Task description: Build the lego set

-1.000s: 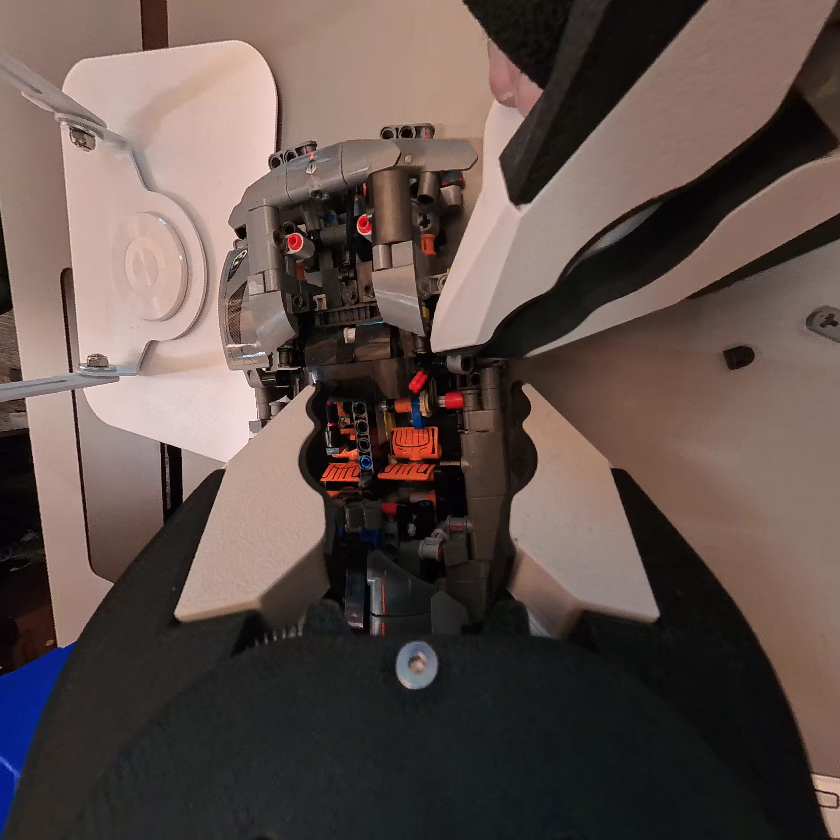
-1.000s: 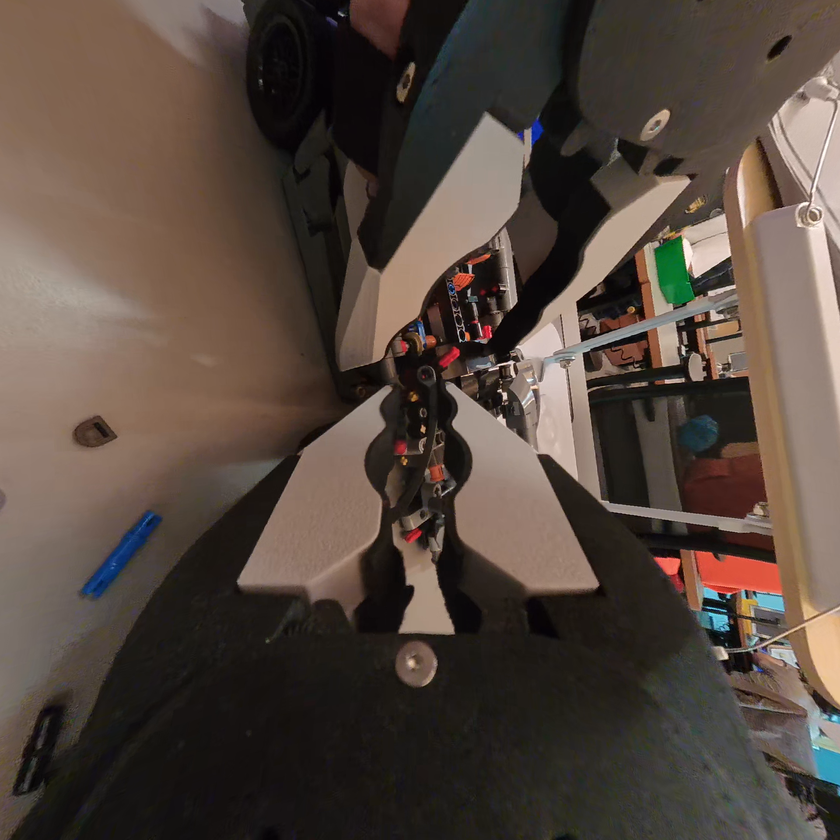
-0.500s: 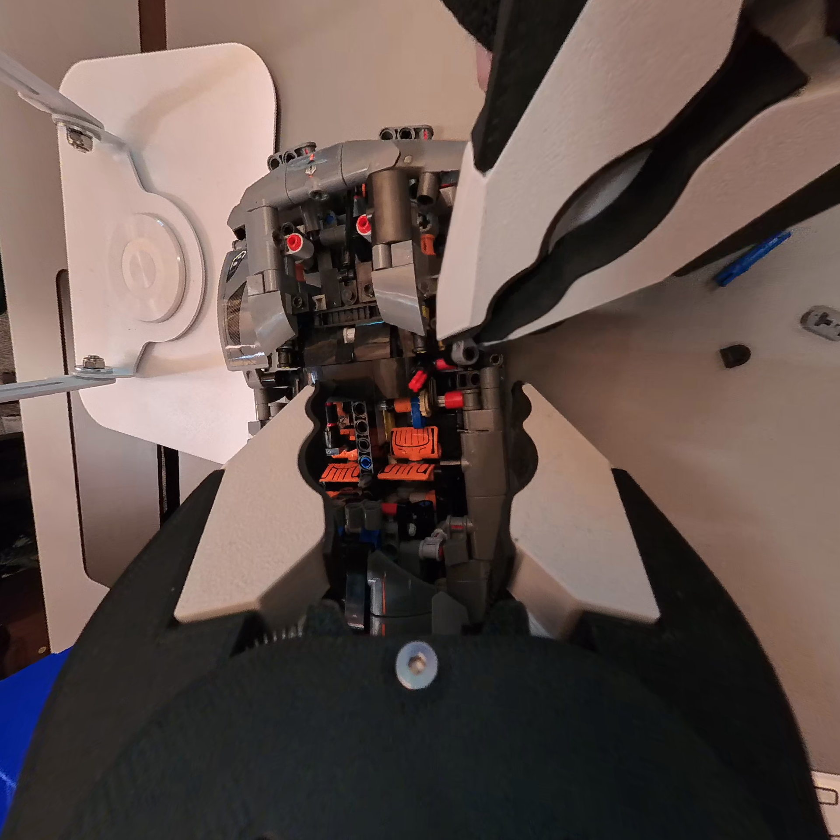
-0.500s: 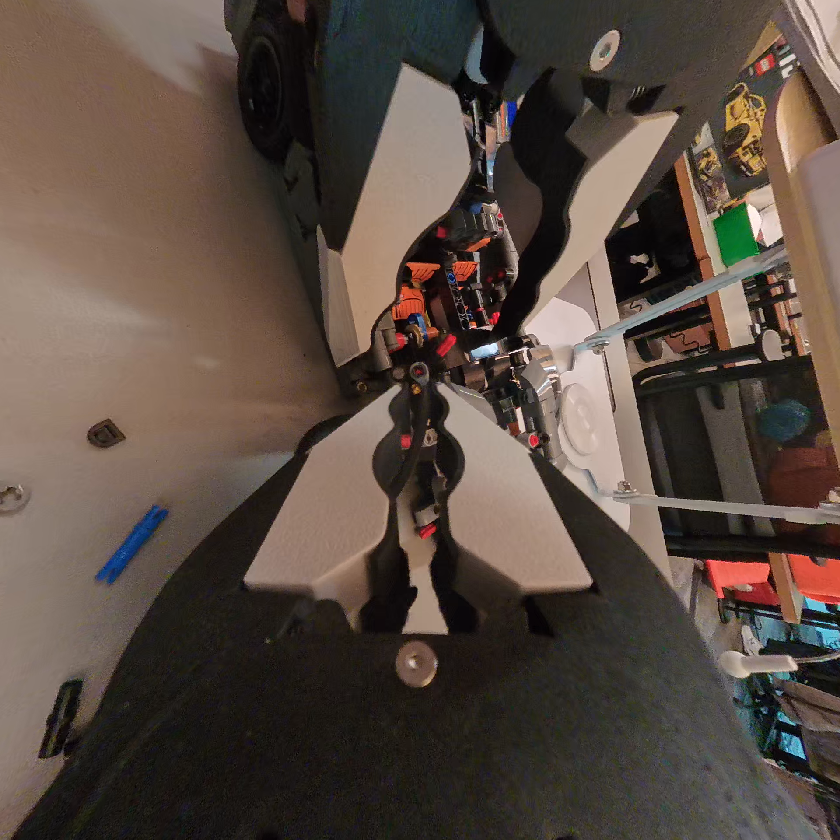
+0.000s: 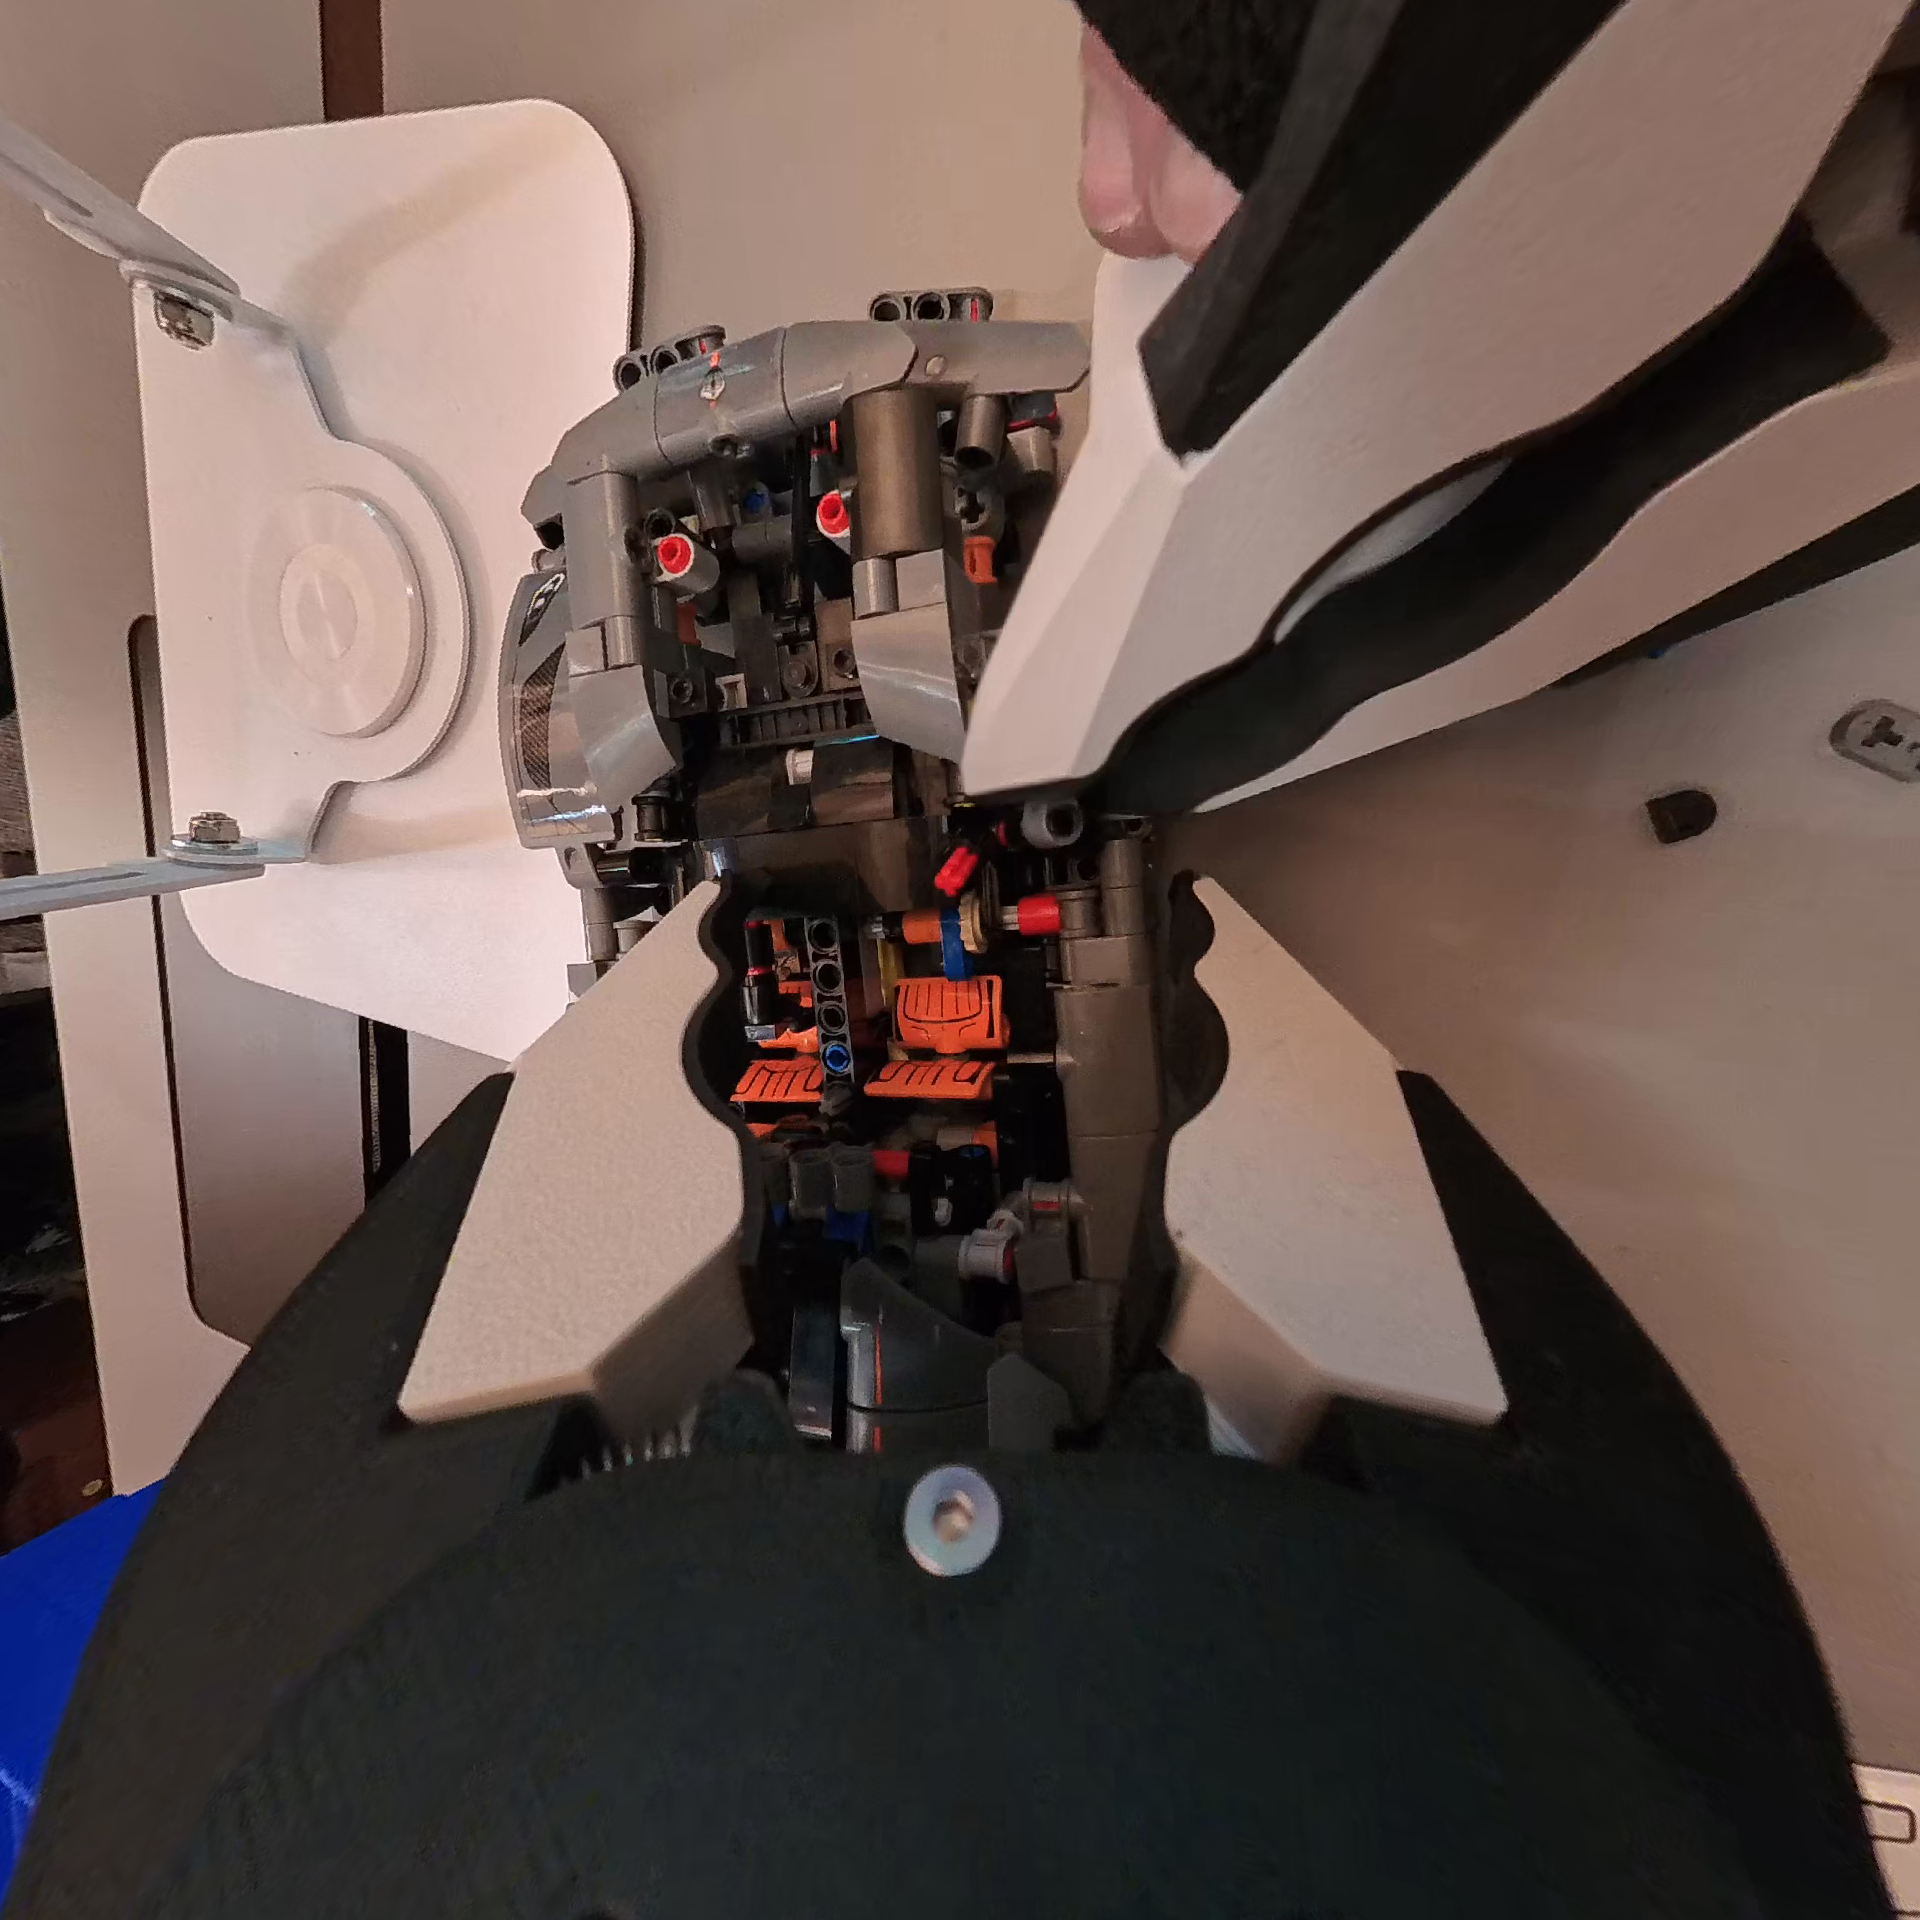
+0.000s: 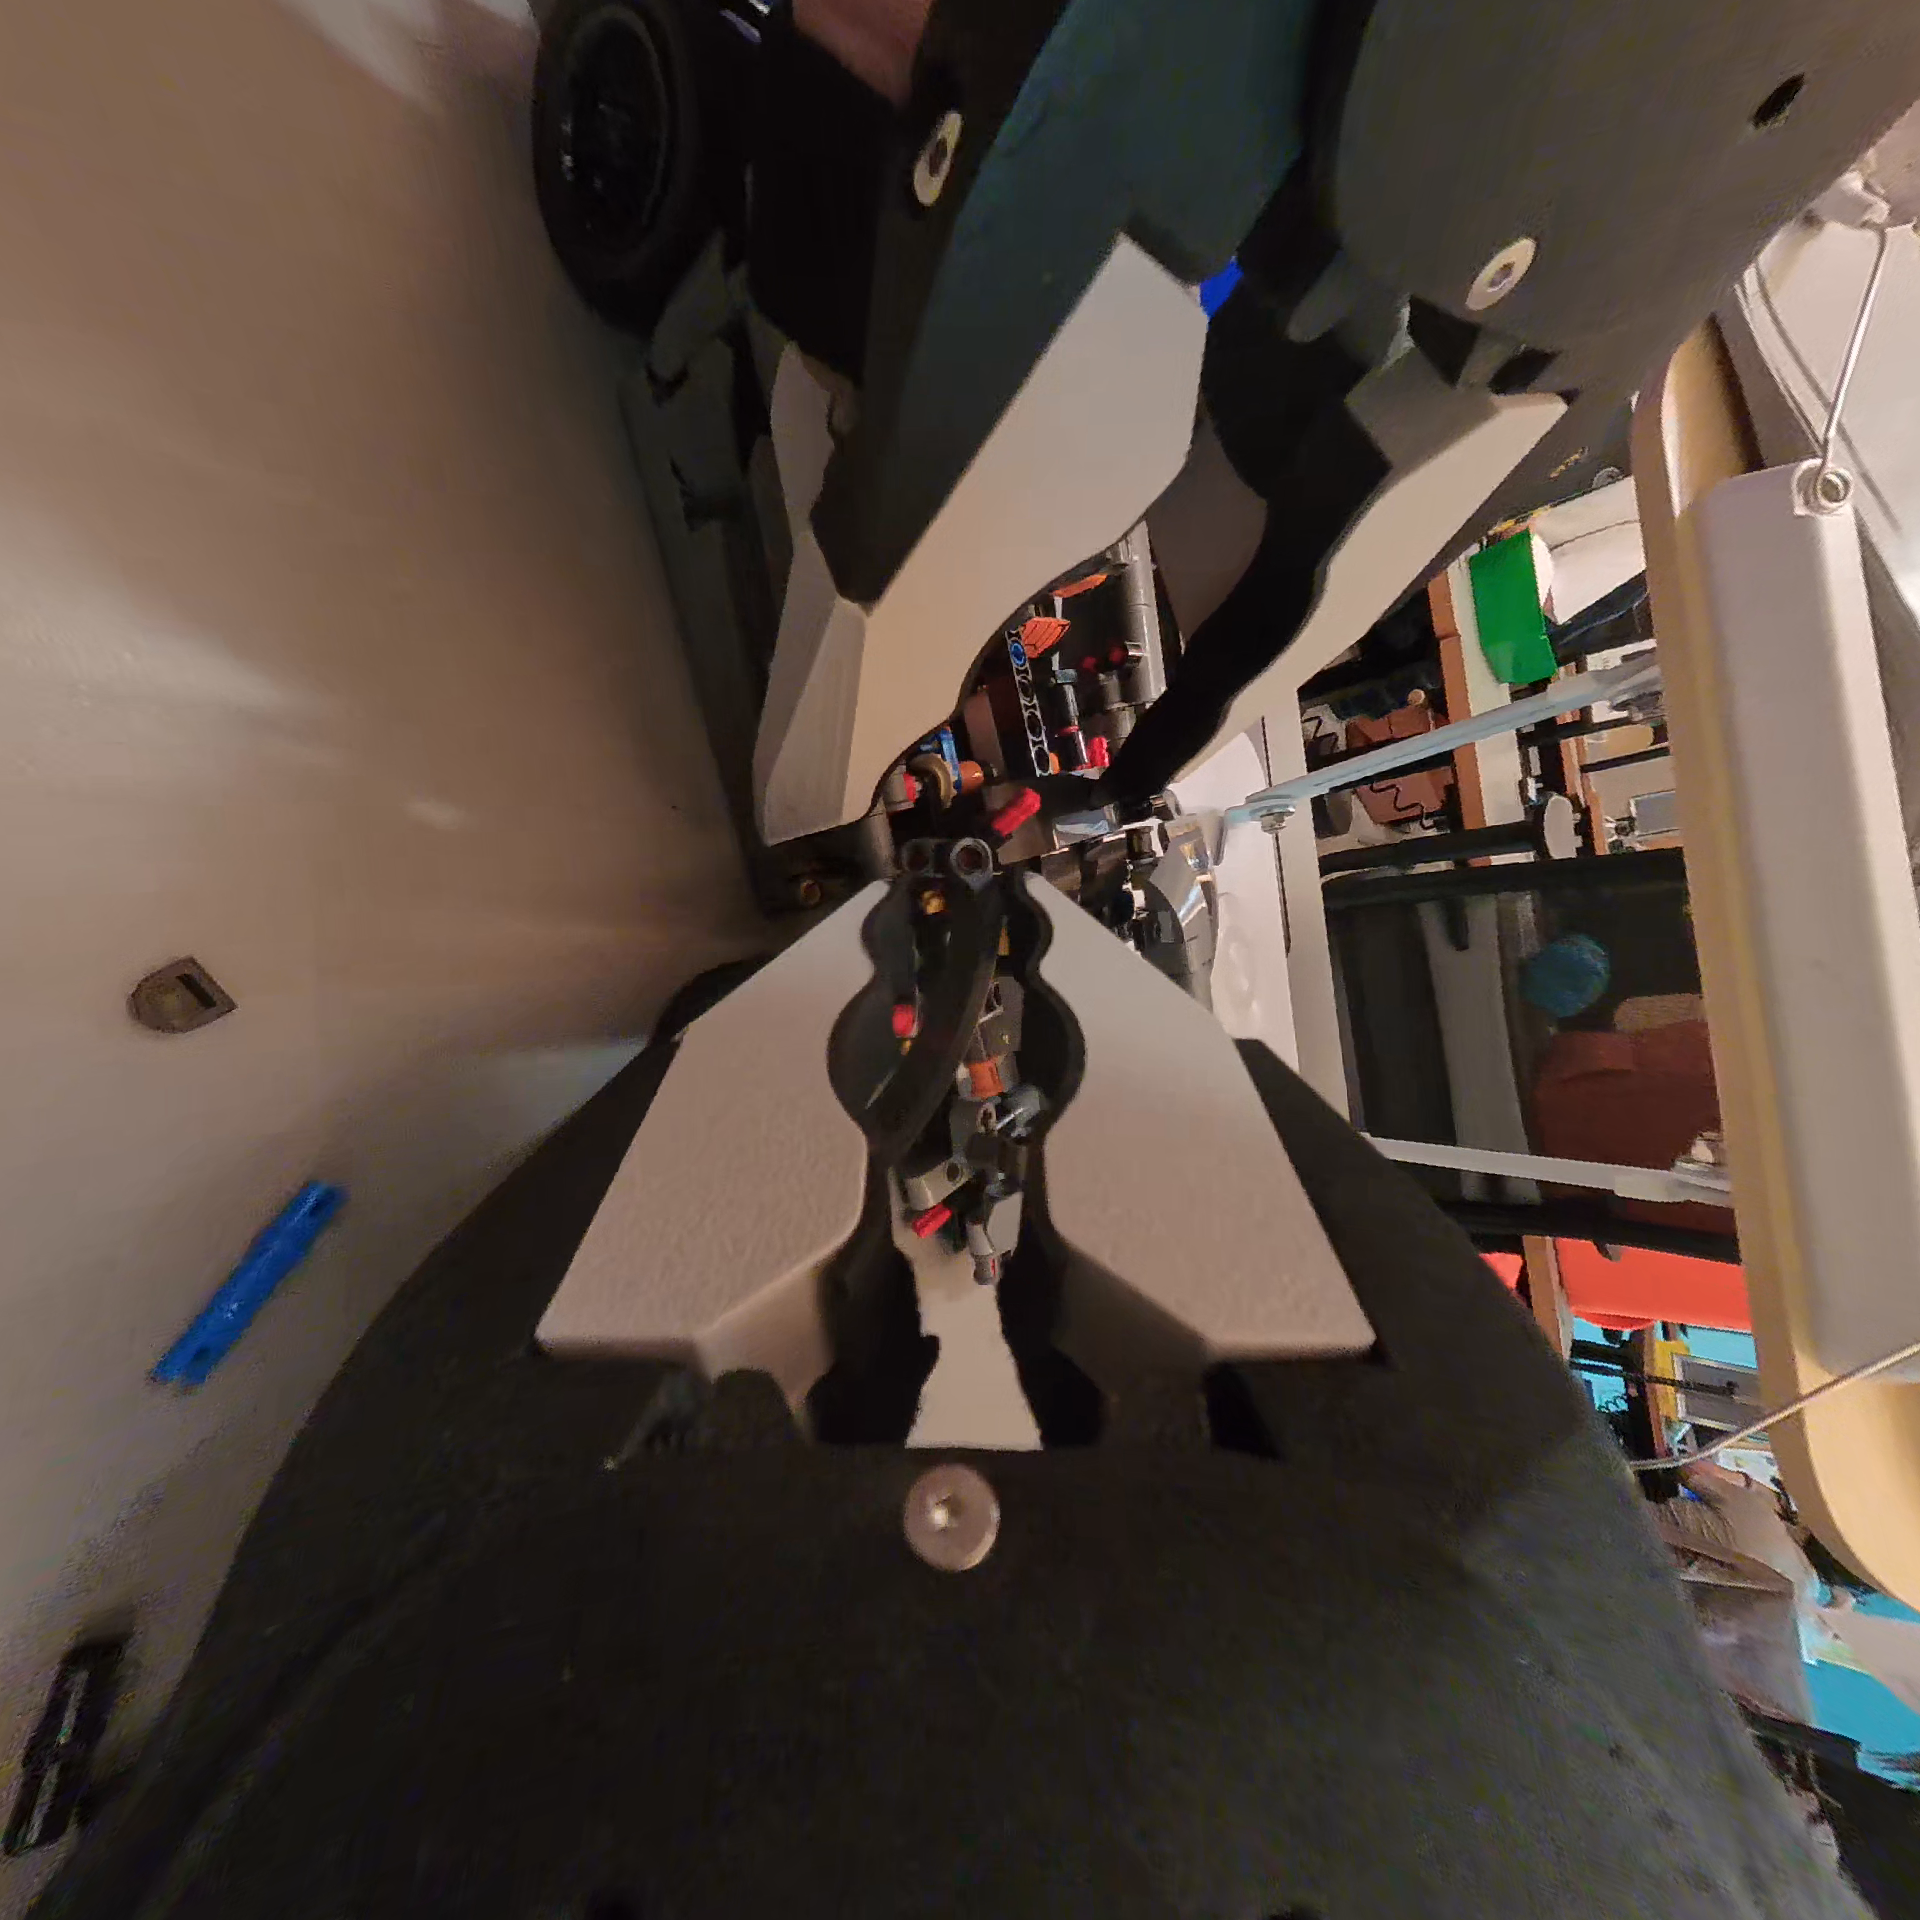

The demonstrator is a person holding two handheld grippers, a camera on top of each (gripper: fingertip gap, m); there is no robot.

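Note:
The grey lego car (image 5: 831, 582), with orange seats and red and blue pins inside, stands nose-up between the fingers of my left gripper (image 5: 956, 904), which is shut on its body. My right gripper (image 5: 1049, 790) comes in from the upper right, with its tips against the car's right side above the cockpit. In the right wrist view the right gripper (image 6: 956, 883) is shut on a small sub-assembly with a black curved piece (image 6: 935, 1018), whose end touches the car. The left gripper (image 6: 977, 769) and a black car wheel (image 6: 613, 156) show beyond it.
A white plate with a metal bracket (image 5: 364, 520) stands behind the car at the left. On the light table (image 5: 1558, 1039) lie a blue pin (image 6: 249, 1283), a small dark piece (image 6: 182, 992) and a black part (image 6: 62, 1725). Cluttered shelves (image 6: 1558, 831) are at the right. Both grippers' tips are close together, under 4 cm apart.
The right gripper tilted and shifted half a second ago, then swung back; its tips stay at the car's right side. The left gripper and the car have held still.

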